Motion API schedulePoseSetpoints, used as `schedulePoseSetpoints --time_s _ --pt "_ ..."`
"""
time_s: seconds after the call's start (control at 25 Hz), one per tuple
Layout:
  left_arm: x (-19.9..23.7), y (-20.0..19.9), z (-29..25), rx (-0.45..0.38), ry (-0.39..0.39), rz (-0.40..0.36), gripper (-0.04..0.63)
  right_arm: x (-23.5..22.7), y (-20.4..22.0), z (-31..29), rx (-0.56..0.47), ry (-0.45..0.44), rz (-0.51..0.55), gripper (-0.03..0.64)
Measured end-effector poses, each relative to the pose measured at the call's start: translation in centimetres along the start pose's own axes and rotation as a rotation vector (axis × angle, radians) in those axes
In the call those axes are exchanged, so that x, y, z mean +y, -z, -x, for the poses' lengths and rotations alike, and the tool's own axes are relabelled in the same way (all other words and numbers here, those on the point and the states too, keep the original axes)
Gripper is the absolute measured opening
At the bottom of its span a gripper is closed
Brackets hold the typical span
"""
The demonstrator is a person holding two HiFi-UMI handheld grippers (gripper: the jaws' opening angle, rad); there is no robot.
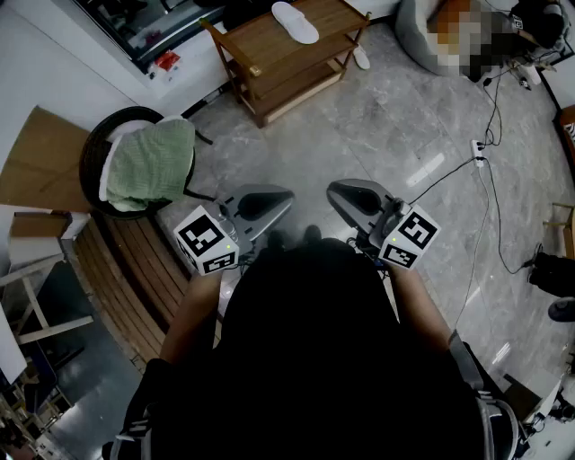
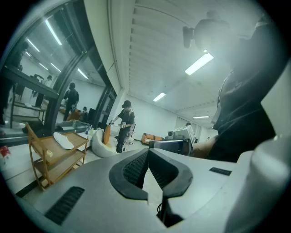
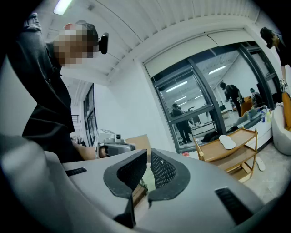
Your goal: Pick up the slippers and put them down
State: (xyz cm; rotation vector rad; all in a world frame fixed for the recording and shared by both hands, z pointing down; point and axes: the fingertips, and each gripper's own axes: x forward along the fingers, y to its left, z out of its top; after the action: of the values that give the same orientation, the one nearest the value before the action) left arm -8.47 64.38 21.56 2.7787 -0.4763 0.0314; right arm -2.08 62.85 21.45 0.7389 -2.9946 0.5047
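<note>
Left tongs [image 2: 148, 152] and right tongs [image 3: 148, 154] sit closed, empty; one slipper [image 1: 295, 22] lies well ahead on a shelf [image 1: 260, 40]; arriving unopened, they would likely shove it off the edge.

A black short-sleeved top [image 1: 305, 359] covers the person, and the left gripper [image 1: 260, 199] and right gripper [image 1: 358, 196] are smooth grey shells — black ribbed pads [image 2: 134, 169], each with a cube [image 1: 207, 241] of black-and-white square markers.
</note>
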Motion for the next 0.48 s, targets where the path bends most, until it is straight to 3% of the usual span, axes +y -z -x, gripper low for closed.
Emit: schedulePoseSetpoints --time_s 0.48 --pt "0.0 -0.2 -2.6 -0.002 -0.054 -0.025 0.011 -1.8 0.2 1.8 -0.040 -0.019 -0.007 0.034"
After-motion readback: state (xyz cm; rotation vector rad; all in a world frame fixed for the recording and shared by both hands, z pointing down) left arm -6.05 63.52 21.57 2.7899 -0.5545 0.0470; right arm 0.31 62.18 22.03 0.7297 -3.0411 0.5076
